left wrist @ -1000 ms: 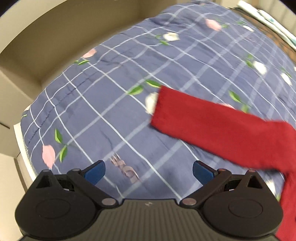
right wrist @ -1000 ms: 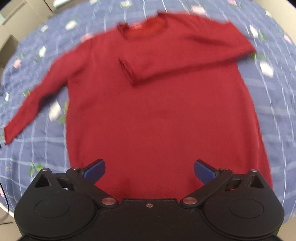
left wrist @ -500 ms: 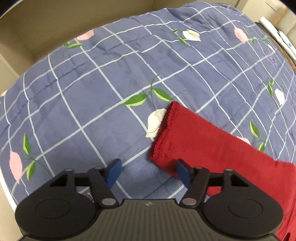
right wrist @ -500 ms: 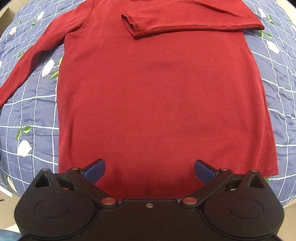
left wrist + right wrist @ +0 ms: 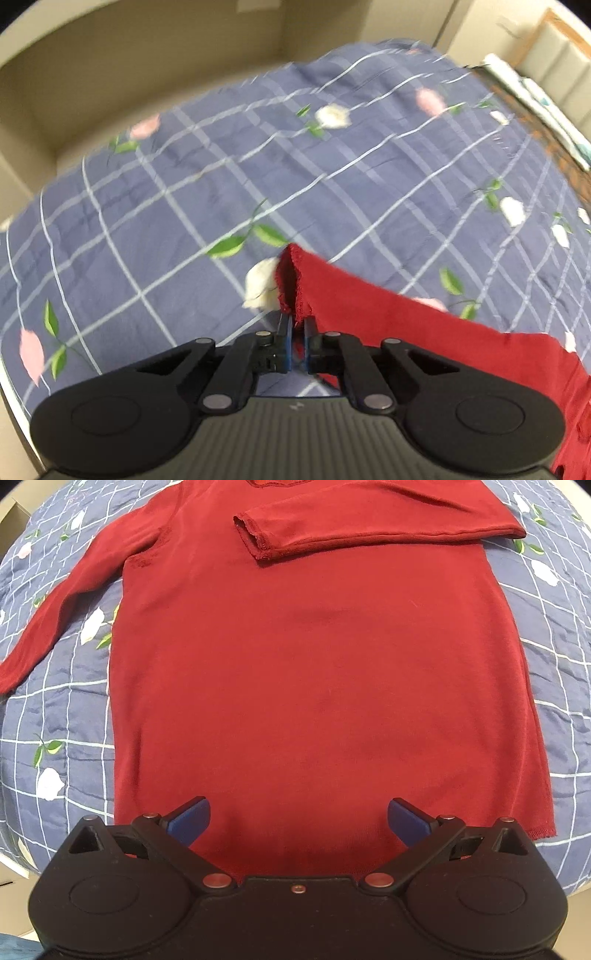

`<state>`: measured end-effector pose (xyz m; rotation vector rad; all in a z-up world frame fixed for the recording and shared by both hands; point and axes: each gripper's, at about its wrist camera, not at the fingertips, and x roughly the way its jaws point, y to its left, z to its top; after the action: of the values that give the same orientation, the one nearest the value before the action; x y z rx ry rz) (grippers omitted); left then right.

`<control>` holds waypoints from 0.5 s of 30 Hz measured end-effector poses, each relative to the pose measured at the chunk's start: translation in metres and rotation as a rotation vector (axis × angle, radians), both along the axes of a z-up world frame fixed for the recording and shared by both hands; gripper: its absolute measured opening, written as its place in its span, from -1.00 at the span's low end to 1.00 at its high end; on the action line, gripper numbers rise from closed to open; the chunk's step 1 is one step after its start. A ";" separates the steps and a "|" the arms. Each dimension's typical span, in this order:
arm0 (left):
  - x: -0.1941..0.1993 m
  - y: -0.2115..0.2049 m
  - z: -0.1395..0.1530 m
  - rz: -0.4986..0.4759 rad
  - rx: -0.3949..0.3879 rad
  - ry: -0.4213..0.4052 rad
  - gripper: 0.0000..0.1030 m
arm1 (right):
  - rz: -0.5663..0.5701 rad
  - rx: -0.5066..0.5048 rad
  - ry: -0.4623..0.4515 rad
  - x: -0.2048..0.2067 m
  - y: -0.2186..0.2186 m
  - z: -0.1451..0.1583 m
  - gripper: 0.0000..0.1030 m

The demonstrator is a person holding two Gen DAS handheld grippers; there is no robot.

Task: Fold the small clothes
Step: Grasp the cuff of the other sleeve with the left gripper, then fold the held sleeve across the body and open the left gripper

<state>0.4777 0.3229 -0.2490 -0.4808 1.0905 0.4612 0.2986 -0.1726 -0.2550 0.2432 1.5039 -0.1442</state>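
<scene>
A red sweater (image 5: 314,672) lay spread flat, front up, on a blue checked quilt (image 5: 561,620) printed with white and pink flowers and green leaves. In the right wrist view, the body of the sweater filled most of the frame, its bottom hem nearest the camera and its neckline at the far edge. One sleeve (image 5: 369,531) was folded across the chest, its cuff ending near the middle of the garment. The other sleeve (image 5: 55,624) stretched out diagonally over the quilt toward the left edge of that view.

The right gripper (image 5: 299,819) hung released over the bottom hem, its two blue-padded fingers (image 5: 190,818) spread wide apart with the red fabric showing between them. Neither finger gripped the cloth; whether they touched it could not be told.

In the left wrist view, the left gripper (image 5: 297,332) was clenched on the cuff (image 5: 291,284) of the outstretched sleeve. Its blue pads (image 5: 286,341) were pressed nearly together, with a thin edge of red fabric pinched between them. The cuff rose from the jaws in an upright fold, and the rest of that sleeve ran away to the right and down toward the frame's lower right corner. A white flower (image 5: 260,284) on the quilt lay just left of the pinched cuff. Beyond the quilt stood plain beige walls (image 5: 147,74). This view was somewhat blurred.
</scene>
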 end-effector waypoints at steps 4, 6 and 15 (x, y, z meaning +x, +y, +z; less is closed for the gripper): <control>0.003 -0.027 0.033 -0.066 0.072 -0.063 -0.91 | -0.007 0.023 -0.022 -0.001 -0.010 0.001 0.99; 0.004 -0.049 0.055 -0.110 0.104 -0.109 -0.91 | -0.014 0.033 -0.033 -0.001 -0.019 0.001 0.99; 0.014 -0.186 0.126 -0.353 0.168 -0.272 -0.91 | -0.055 0.040 -0.088 -0.005 -0.086 0.013 0.99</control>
<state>0.4916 0.1374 -0.1233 -0.1887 0.8421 0.1670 0.2939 -0.2585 -0.2420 0.3194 1.4144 -0.1455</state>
